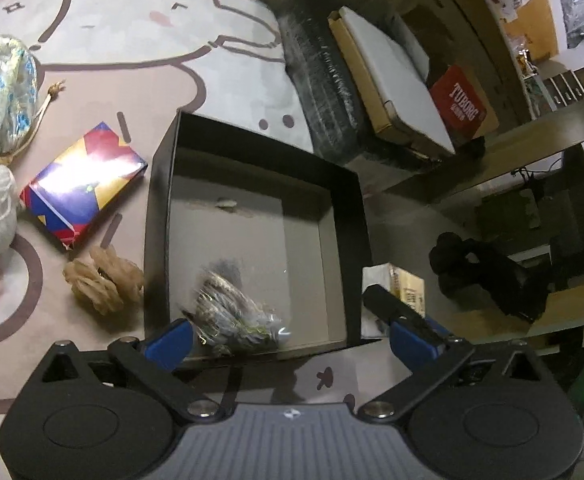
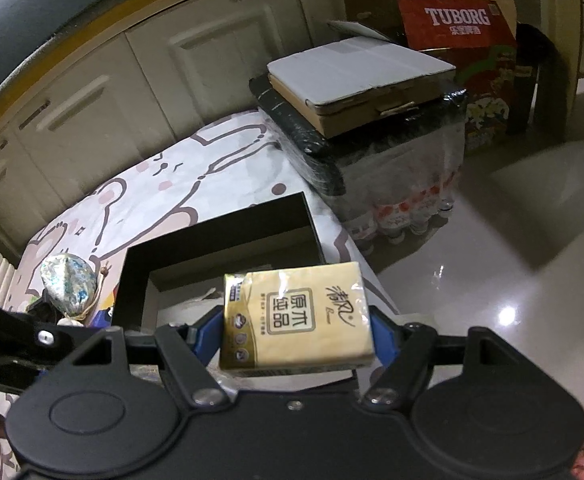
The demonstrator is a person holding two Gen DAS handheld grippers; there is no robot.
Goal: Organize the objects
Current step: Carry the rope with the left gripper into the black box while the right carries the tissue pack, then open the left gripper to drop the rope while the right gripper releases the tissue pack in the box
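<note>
Firmly, right hand-held gripper [image 2: 296,330] clamps tissue pack [image 2: 296,316].

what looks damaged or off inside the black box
The black box has a small torn patch in its grey floor near the far wall, where the lining looks scuffed. A clear crinkly packet lies loose at the near wall.

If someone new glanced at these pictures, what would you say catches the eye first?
Probably the yellow tissue pack clamped in the right hand-held gripper, hanging over the black open box. Next, the shiny crinkled packet lying in that box's near corner, between the left hand-held gripper's wide-open fingers.
</note>
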